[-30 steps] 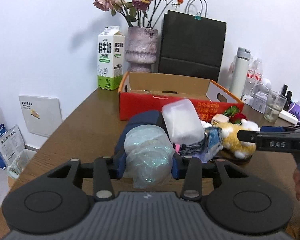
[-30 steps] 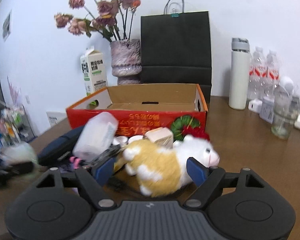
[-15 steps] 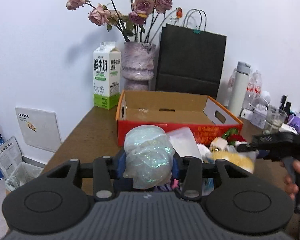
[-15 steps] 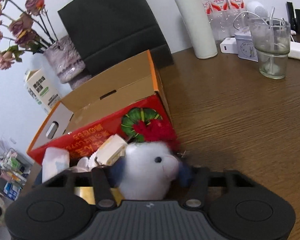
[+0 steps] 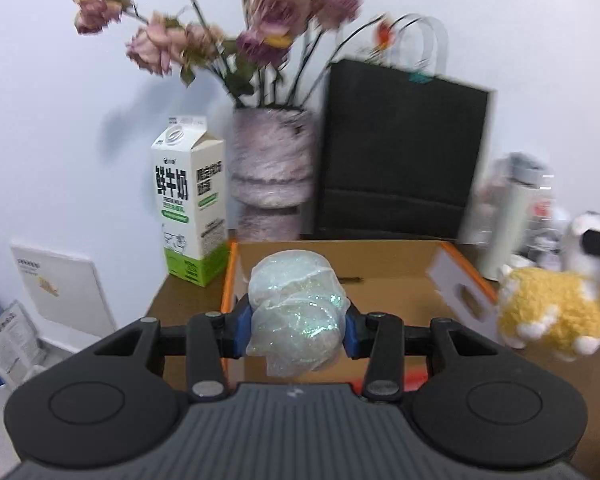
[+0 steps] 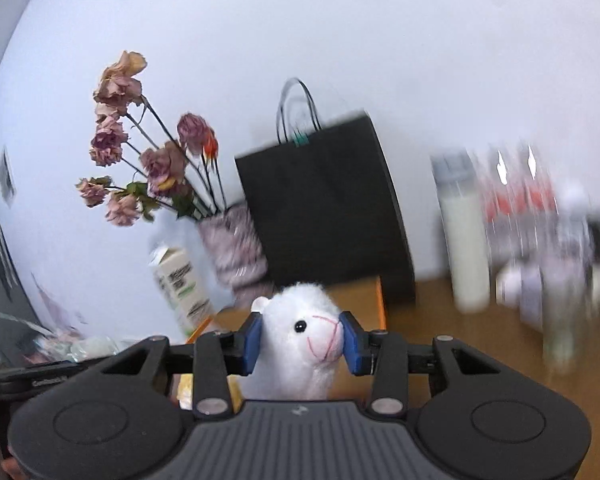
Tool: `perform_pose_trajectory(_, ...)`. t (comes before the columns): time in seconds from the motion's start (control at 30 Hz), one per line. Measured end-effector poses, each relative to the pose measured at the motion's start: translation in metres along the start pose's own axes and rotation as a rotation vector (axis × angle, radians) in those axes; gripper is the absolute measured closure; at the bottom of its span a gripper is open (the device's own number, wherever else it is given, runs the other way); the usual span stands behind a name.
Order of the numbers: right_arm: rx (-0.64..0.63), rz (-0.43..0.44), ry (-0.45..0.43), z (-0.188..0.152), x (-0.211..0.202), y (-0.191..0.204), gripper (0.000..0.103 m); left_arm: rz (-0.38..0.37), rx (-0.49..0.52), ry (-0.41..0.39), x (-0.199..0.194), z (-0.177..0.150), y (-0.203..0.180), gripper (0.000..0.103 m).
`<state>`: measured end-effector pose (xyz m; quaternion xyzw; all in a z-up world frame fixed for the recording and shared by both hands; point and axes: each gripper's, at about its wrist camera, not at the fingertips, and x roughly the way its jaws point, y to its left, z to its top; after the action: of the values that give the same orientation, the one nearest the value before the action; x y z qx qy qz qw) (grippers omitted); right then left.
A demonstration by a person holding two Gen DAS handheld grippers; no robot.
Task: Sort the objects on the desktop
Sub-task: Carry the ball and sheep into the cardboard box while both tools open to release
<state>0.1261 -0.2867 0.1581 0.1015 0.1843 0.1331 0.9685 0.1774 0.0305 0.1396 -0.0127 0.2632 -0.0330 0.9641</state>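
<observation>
While clamped, plush toy [image 6: 300, 340] fills right hand-held gripper [image 6: 302, 344].

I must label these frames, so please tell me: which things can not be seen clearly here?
- Left wrist view: the cardboard box floor in front is hidden by the glittery pouch in the left gripper.
- Right wrist view: the plush toy body is hidden behind the right gripper.
- Both views: the bottles on the right are blurred, labels unreadable.
</observation>
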Motion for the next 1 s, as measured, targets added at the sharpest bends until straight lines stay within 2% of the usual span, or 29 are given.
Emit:
perform_pose_trajectory(0.1,-0.108,-0.025,0.106,0.021,0.057,0.006,0.063,0.068,0.058,0.074,0.051,0.009,-0.006,0.059)
perform_pose_trajectory(0.17,-0.173,-0.033,0.194,0.023,0.096,0.011,0.063,0.080,0.059,0.158,0.082,0.004,-0.004,0.059)
perform_pose_trajectory(0.27,-0.287,-0.055,0.337,0.011,0.148,0.017,0.063,0.128,0.093,0.241,0.112,-0.008,-0.001,0.059)
perform_pose_trajectory(0.37,-0.337,-0.040,0.499,-0.007,0.193,0.012,0.062,0.121,0.140,0.295,0.124,-0.021,-0.002,0.059)
perform_pose_trajectory(0.4,-0.358,-0.061,0.524,-0.012,0.205,0.010,0.062,0.121,0.163,0.312,0.126,-0.025,-0.004,0.058)
perform_pose_trajectory(0.43,-0.361,-0.076,0.534,-0.016,0.212,0.007,0.062,0.123,0.189,0.328,0.128,-0.027,-0.007,0.057)
perform_pose_trajectory(0.53,-0.366,-0.046,0.562,-0.020,0.225,0.004,0.060,0.125,0.226,0.358,0.130,-0.030,-0.011,0.047)
perform_pose_trajectory(0.57,-0.404,-0.045,0.567,-0.023,0.228,0.007,0.056,0.116,0.226,0.363,0.129,-0.028,-0.010,0.042)
perform_pose_trajectory(0.63,-0.501,-0.089,0.595,-0.029,0.235,0.012,0.053,0.108,0.209,0.350,0.124,-0.021,-0.009,0.039)
perform_pose_trajectory(0.7,-0.582,-0.139,0.632,-0.038,0.234,0.017,0.052,0.089,0.172,0.344,0.116,-0.010,-0.004,0.030)
perform_pose_trajectory(0.77,-0.609,-0.143,0.640,-0.040,0.224,0.019,0.049,0.064,0.131,0.339,0.103,0.001,0.000,0.021)
perform_pose_trajectory(0.83,-0.590,-0.147,0.617,-0.030,0.209,0.019,0.040,0.079,0.107,0.319,0.088,0.011,0.001,0.006)
perform_pose_trajectory(0.87,-0.569,-0.148,0.598,-0.022,0.199,0.020,0.027,0.096,0.101,0.306,0.083,0.016,0.002,0.000)
perform_pose_trajectory(0.9,-0.553,-0.144,0.578,-0.014,0.192,0.023,0.014,0.116,0.099,0.287,0.077,0.019,0.002,0.000)
perform_pose_trajectory(1.0,-0.481,-0.108,0.497,0.007,0.161,0.029,0.010,0.152,0.114,0.253,0.055,0.021,-0.002,0.000)
